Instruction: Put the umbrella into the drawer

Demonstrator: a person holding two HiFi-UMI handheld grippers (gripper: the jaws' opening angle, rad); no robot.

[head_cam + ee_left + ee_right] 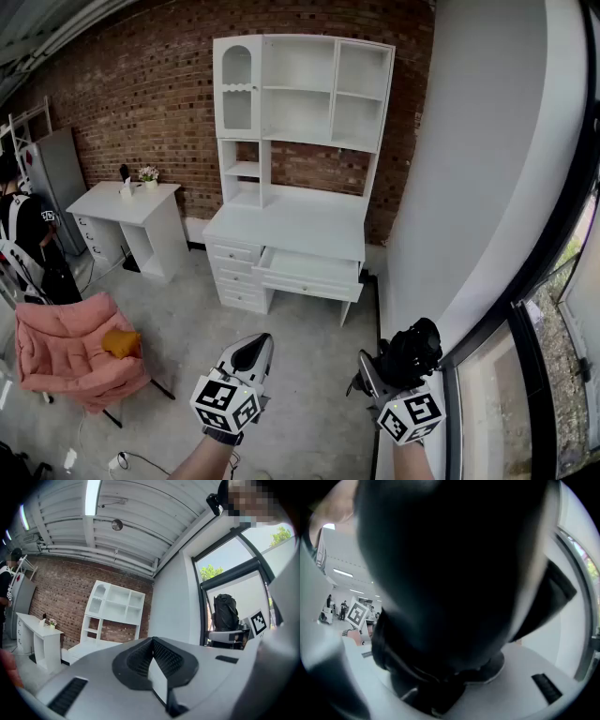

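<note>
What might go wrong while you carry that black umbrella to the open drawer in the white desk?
The black folded umbrella bulges out of the right gripper, so it might slip on the way. The open white drawer looks shallow, so the bulky umbrella may snag on its front. The left gripper is shut and empty, so nothing backs up the hold.

The left gripper (251, 349) and the right gripper (380, 373) are cased in light grey shells. A marker cube (225, 403) printed with black-and-white squares is mounted on the left one. Black ribbed pads (165, 657) are set ahead of that cube, and a dark cuff (223, 436) is worn just behind it.
</note>
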